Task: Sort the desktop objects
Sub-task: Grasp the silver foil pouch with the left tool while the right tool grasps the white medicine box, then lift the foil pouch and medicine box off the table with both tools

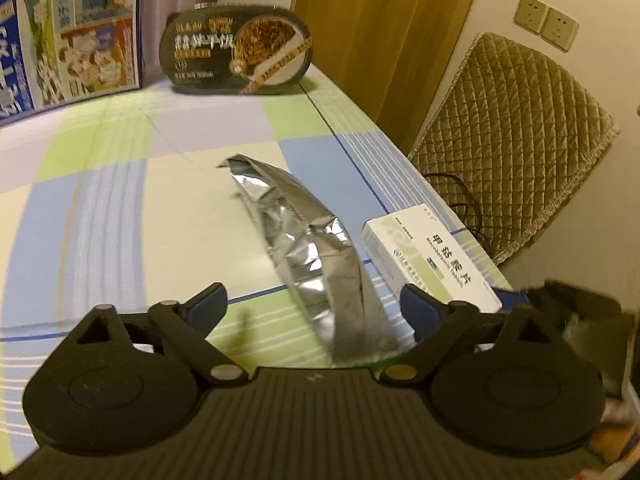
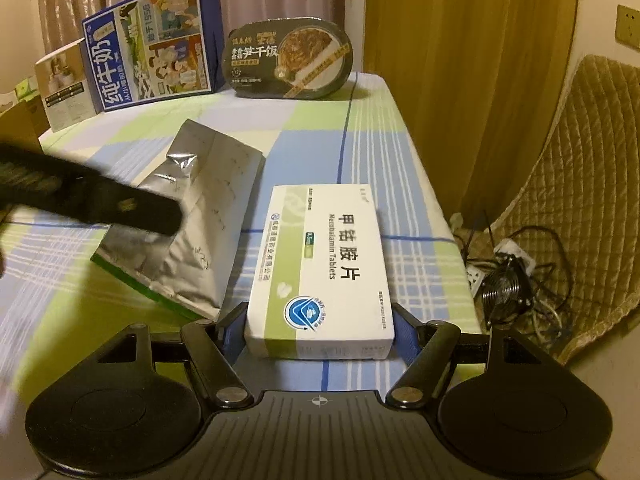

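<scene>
The Mecobalamin tablet box [image 2: 320,272], judged light and stiff, is flanked on its long sides by the parted right gripper [image 2: 318,328] near the counter [image 2: 412,248] edge. The limp foil pouch [image 1: 316,256] is straddled by the parted left gripper [image 1: 316,304].

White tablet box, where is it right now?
In the right wrist view, the white rectangular cardboard tablet box lies flat between the right hand-held gripper's fingers, right of the crumpled silver foil pouch.

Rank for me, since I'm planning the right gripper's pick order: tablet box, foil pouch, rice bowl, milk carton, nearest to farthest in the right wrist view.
1. Tablet box: between the right gripper's fingers.
2. Foil pouch: just left of the box.
3. Rice bowl at the far edge and milk carton far left: too close to call.
</scene>
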`<control>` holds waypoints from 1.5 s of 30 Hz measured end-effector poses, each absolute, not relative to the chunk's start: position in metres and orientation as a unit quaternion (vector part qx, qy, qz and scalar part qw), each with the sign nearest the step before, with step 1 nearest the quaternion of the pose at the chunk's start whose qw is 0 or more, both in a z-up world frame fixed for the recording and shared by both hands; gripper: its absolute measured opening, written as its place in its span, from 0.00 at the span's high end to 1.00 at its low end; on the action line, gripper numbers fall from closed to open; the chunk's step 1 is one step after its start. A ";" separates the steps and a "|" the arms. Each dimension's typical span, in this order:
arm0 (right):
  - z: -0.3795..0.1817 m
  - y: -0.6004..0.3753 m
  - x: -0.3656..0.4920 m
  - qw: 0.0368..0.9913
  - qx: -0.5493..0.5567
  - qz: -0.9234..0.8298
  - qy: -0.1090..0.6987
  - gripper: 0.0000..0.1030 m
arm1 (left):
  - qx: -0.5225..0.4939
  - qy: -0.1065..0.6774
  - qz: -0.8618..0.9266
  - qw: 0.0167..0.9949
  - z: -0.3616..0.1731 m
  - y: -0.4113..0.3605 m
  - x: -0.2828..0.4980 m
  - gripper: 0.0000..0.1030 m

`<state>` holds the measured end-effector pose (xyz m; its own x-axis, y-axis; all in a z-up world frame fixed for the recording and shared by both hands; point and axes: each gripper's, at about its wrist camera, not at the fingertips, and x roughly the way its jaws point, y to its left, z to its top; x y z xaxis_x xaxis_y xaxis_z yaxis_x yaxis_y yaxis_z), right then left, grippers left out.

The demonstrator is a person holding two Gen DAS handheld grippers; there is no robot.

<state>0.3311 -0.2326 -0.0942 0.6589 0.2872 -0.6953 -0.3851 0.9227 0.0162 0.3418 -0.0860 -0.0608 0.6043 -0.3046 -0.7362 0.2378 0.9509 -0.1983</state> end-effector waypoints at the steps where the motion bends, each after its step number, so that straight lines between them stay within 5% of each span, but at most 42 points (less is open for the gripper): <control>1: -0.095 -0.233 0.331 0.909 -0.065 0.186 0.368 0.33 | -0.049 0.424 -0.152 0.891 -0.064 -0.088 0.347 0.20; 5: -0.092 -0.234 0.333 0.909 -0.057 0.187 0.368 0.33 | -0.065 0.445 -0.154 0.880 -0.076 -0.094 0.363 0.25; 9: -0.092 -0.233 0.334 0.910 -0.059 0.186 0.367 0.33 | -0.078 0.463 -0.158 0.869 -0.086 -0.097 0.372 0.51; 16: -0.089 -0.229 0.325 0.906 -0.058 0.189 0.374 0.34 | -0.067 0.467 -0.152 0.868 -0.085 -0.090 0.361 0.68; 36: -0.064 -0.182 0.140 0.867 -0.077 0.227 0.436 0.34 | -0.027 0.502 -0.131 0.855 -0.062 -0.016 0.122 0.68; 38: -0.064 -0.183 0.131 0.865 -0.077 0.225 0.441 0.33 | -0.031 0.507 -0.133 0.851 -0.059 -0.012 0.112 0.63; 40: -0.063 -0.184 0.124 0.866 -0.086 0.222 0.440 0.29 | -0.035 0.507 -0.131 0.851 -0.054 -0.006 0.108 0.42; 45: -0.058 -0.184 0.119 0.871 -0.101 0.221 0.428 0.19 | -0.043 0.503 -0.126 0.854 -0.046 0.010 0.120 0.42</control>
